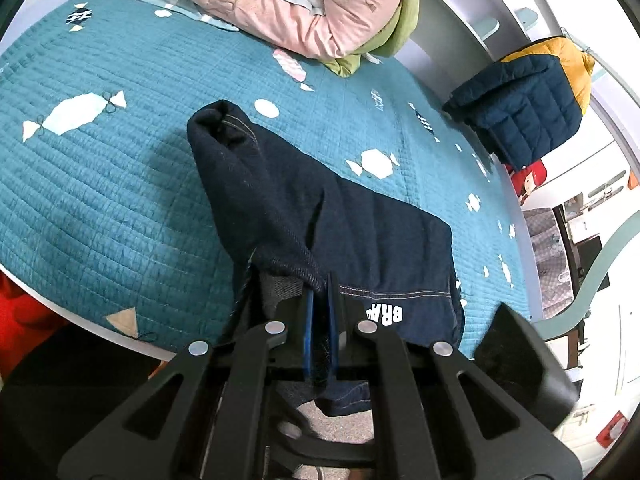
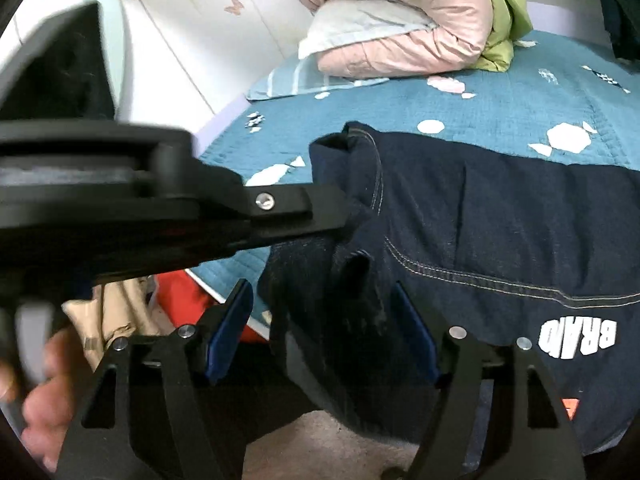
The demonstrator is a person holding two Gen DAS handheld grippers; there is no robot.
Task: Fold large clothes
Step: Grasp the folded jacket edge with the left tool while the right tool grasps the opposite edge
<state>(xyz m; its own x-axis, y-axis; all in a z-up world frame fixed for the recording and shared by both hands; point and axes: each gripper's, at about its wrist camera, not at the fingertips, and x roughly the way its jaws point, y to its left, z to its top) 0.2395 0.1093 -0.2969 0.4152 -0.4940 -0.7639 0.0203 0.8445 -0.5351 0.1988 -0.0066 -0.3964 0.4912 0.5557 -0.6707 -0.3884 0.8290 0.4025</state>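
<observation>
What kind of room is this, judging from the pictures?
Most likely a bedroom: a bed with a teal quilt, a pillow and a folded pink duvet at its far end.

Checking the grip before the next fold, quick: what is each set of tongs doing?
Left tongs: shut on the dark denim garment.
Right tongs: open, denim between the pads, not pressed.

Dark denim garment (image 1: pixel 360 216), folded, on bed
</observation>
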